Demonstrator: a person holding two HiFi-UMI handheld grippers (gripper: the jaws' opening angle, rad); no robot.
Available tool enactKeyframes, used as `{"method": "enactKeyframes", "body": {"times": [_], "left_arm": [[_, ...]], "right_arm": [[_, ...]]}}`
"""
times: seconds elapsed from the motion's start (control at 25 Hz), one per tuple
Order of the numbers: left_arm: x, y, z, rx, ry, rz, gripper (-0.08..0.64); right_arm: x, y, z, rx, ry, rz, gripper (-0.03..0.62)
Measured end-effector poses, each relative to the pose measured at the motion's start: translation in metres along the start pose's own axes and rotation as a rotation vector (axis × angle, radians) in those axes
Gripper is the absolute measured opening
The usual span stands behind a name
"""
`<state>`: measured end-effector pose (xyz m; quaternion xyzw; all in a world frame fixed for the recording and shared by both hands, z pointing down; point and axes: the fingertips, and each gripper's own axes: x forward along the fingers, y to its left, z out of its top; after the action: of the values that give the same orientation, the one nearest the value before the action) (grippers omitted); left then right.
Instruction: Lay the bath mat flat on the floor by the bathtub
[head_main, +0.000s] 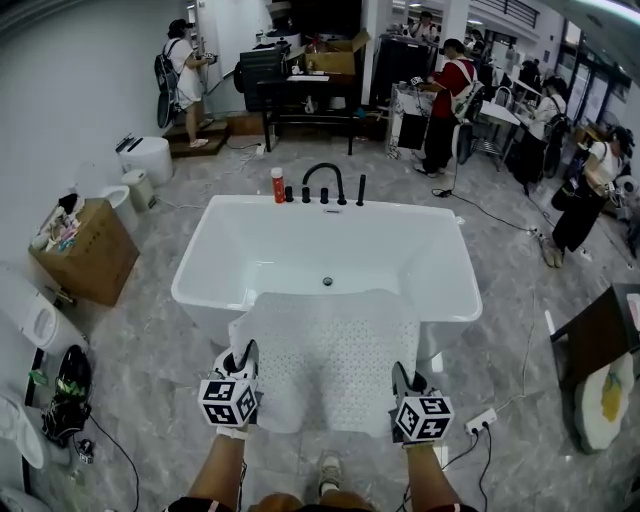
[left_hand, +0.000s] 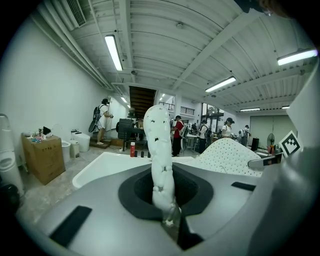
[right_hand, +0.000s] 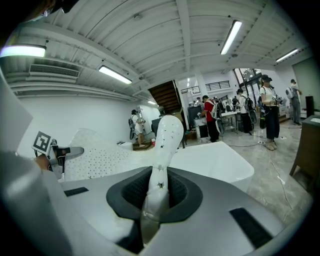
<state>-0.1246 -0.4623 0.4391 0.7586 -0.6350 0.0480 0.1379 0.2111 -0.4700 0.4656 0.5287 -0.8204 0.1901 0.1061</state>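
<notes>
- L gripper (head_main: 244, 362): jaws clamped on near-left corner of bath mat (head_main: 335, 345); in left gripper view a pinched fold of mat stands up from betw. the pads.
- R gripper (head_main: 402, 380): jaws clamped on near-right corner, fold pinched likewise.
- Bath mat: white, perforated, spread betw. both grippers. Far edge draped over near rim of bathtub (head_main: 195, 275); not yet flat on floor (head_main: 150, 340).
- Bathtub: white, freestanding; black faucet (head_main: 324, 180) and red bottle (head_main: 278, 185) at far rim.
- Surroundings: cardboard box (head_main: 95, 250) at left, well apart from tub; power strip (head_main: 480, 420) on floor near R gripper; people standing at far tables.
</notes>
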Motion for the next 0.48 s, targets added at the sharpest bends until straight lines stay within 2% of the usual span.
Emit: {"method": "enactKeyframes", "body": {"times": [0.48], "left_arm": [[0.005,0.022,-0.025,0.007,-0.007,-0.003,0.035]], "right_arm": [[0.024,0.012,-0.026,-0.02,0.013,0.001,0.049]]}}
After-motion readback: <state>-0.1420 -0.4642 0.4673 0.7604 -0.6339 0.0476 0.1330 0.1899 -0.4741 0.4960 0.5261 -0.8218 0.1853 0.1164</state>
